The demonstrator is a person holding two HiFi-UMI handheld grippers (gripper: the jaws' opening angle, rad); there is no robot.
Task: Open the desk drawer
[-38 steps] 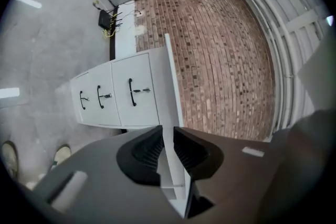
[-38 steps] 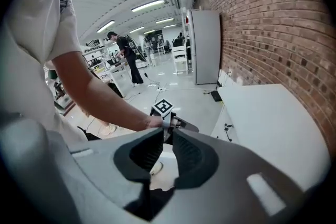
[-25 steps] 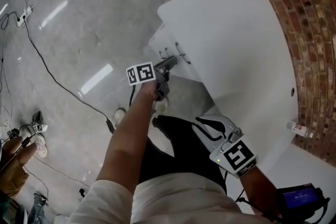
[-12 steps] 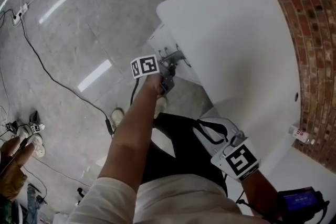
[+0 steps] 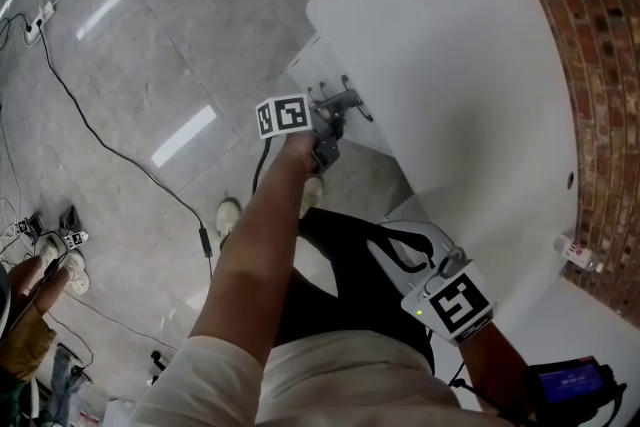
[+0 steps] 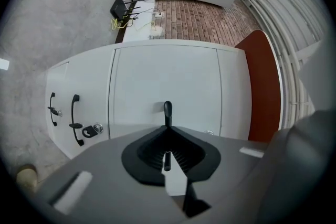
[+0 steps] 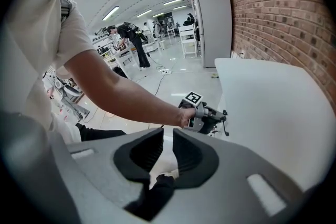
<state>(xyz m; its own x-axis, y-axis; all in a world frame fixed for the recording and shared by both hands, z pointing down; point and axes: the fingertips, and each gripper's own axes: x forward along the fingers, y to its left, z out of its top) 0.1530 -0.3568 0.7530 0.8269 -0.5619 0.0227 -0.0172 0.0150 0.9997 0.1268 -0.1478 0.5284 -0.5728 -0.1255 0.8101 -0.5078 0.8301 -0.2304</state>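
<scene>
While its jaws have just been closing, the left gripper (image 5: 343,103) is clamping the black handle (image 6: 167,110) of the white desk drawer (image 6: 163,78). The right gripper (image 5: 398,250) is hanging over the person's legs, jaws slightly apart and empty. Print on the bottle (image 5: 573,251) on the desk (image 5: 470,65) is too small to read.

The left arm (image 5: 250,265) reached forward, almost straight, its hand (image 5: 298,153) wrapped round the left gripper (image 6: 167,131), which pointed level. Its jaws had just been closing and were pinched on the thin black handle (image 6: 167,111) that stood between them. The right gripper (image 7: 165,149) was held low, close to the body, and pointed steeply down. Its jaws stood a narrow gap apart with nothing between them. The right forearm (image 5: 495,365) was bent in close.
</scene>
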